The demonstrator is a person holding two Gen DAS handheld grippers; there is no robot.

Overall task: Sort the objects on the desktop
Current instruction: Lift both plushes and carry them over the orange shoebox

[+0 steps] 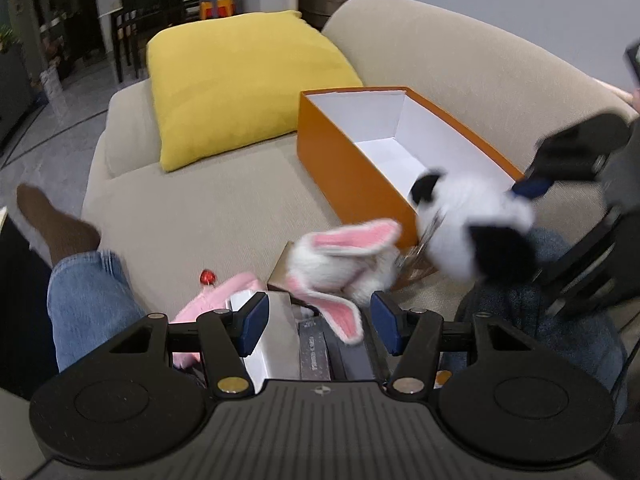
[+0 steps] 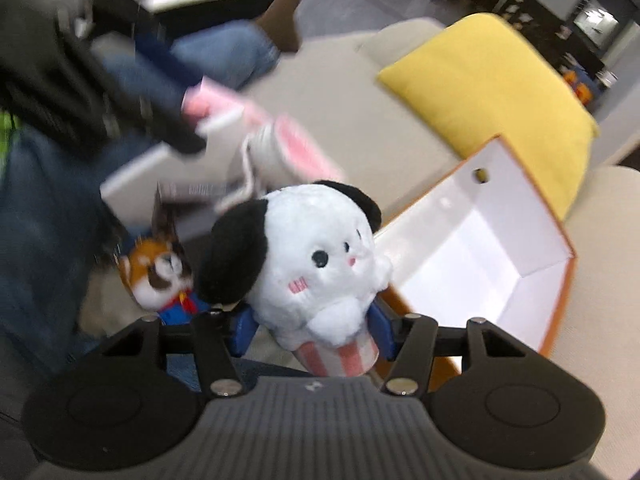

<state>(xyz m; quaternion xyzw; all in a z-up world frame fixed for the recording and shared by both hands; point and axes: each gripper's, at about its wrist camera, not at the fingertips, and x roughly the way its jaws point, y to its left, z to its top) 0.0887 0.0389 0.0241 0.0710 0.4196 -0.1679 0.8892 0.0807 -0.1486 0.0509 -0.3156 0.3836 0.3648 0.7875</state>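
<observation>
My right gripper (image 2: 312, 330) is shut on a white plush dog with black ears (image 2: 308, 272) and holds it in the air beside the open orange box (image 2: 560, 312). The same plush (image 1: 472, 216) hangs blurred at the near end of the box (image 1: 344, 160) in the left wrist view, held by the right gripper (image 1: 532, 188). My left gripper (image 1: 320, 322) is open above a white bunny plush with pink ears (image 1: 340, 264), which lies on a pile of flat boxes (image 1: 276, 336). A pink plush (image 1: 212, 300) lies to its left.
A fox plush in blue (image 2: 164, 276) lies by the pile. A yellow cushion (image 1: 240, 80) rests on the beige sofa (image 1: 200, 208) behind the box. The person's jeans leg (image 1: 88, 300) is at left. A small red ball (image 1: 208, 277) sits on the seat.
</observation>
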